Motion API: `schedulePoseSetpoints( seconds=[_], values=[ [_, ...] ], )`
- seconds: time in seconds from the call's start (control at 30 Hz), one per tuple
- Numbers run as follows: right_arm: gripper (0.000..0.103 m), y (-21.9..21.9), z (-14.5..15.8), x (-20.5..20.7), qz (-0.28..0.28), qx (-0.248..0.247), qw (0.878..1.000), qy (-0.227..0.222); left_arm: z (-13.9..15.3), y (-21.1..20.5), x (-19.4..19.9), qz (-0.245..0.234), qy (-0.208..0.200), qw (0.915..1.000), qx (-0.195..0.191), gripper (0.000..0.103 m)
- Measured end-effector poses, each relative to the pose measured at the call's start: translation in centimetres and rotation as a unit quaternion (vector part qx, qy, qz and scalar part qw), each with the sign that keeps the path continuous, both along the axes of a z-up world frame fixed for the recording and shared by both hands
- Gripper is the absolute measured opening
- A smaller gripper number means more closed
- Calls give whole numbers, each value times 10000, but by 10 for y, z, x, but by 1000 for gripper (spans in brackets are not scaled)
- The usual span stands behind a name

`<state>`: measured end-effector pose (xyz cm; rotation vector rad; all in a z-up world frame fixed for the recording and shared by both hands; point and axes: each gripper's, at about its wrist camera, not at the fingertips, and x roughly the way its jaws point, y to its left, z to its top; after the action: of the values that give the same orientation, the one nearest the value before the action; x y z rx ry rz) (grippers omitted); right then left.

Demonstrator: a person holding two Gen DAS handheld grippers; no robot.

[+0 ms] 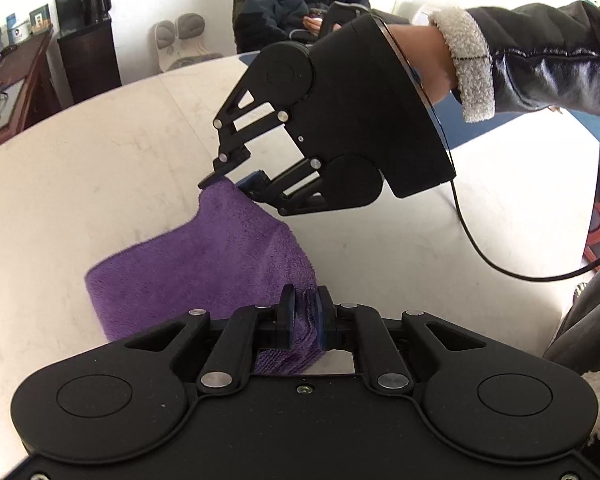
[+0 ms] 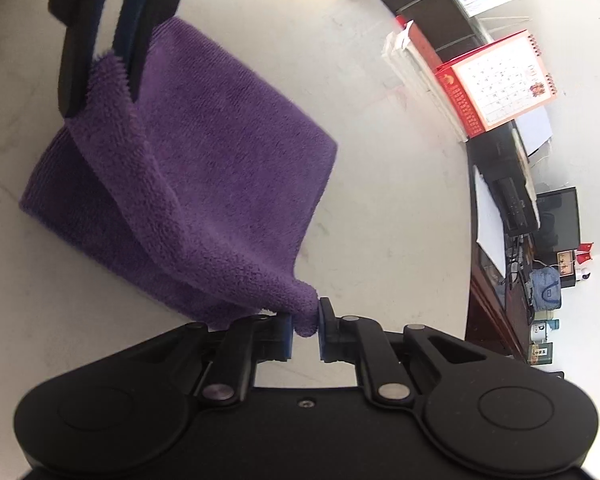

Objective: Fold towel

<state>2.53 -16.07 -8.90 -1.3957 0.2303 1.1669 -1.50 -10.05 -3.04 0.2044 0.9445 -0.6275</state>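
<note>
Right at my left gripper point(image 1: 303, 316) the blue pads are pressed together on a bunched corner of the purple towel point(image 1: 203, 256), the pile squeezed into ridges between them. My right gripper point(image 2: 304, 322) is likewise pinched on a corner; in its own view a small nub of cloth pokes out between its pads, so that hold looks shallow to me.

Just ahead of both grippers the lifted edge runs from one held corner to the other, sagging a little in the middle. From the left wrist view my right gripper point(image 1: 235, 182) sits forward and above, with its corner raised off the table point(image 1: 99, 168); from the right wrist view my left gripper point(image 2: 99, 56) is ahead and to the left, with cloth draped from it.

Beyond the lifted edge the rest of the towel lies on the pale table. Its far side is rounded and thick, which I read as a crease already made, with layers stacked beneath. So I judge one fold is in, and a further one is under way: the two corners are up but not yet carried across to the far edge. What is left is to bring them over, lay them down level, release and perhaps smooth the top.

Farther out, past the towel, a red desk calendar point(image 2: 500, 84) stands near the table's edge, well apart from the work.
</note>
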Motion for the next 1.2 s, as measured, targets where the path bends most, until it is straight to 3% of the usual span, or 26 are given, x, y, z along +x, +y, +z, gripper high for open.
schedulePoseSetpoints(
  seconds=[0.13,0.23,0.33,0.53,0.7,0.87,0.93,1.1,1.2],
  values=[
    [9,11,26,-1,20,620,9981,-52,19,17,0,167,-330,9993,-62,8],
    [9,15,38,-1,-13,915,9958,-39,27,22,1,137,-617,9979,140,8],
    [9,11,30,0,-40,756,9971,-25,8,11,4,-110,-400,9989,215,8],
    [9,-9,-9,2,-96,24,9999,29,-46,-27,-7,-689,453,9959,374,8],
    [10,-17,-16,1,-259,-79,9995,132,-45,-16,-9,-524,526,9969,258,8],
    [22,-21,-26,-2,-328,-136,9994,34,-42,-2,-1,-273,513,9976,366,8],
    [31,-23,-26,-4,-385,-107,9992,6,-42,8,0,-205,559,9974,408,8],
    [34,-40,-7,-5,-1236,280,9919,105,-40,24,-3,-72,624,9971,419,8],
    [34,-55,21,-6,-2549,919,9588,856,-36,31,-9,-33,557,9978,366,8]
  ],
)
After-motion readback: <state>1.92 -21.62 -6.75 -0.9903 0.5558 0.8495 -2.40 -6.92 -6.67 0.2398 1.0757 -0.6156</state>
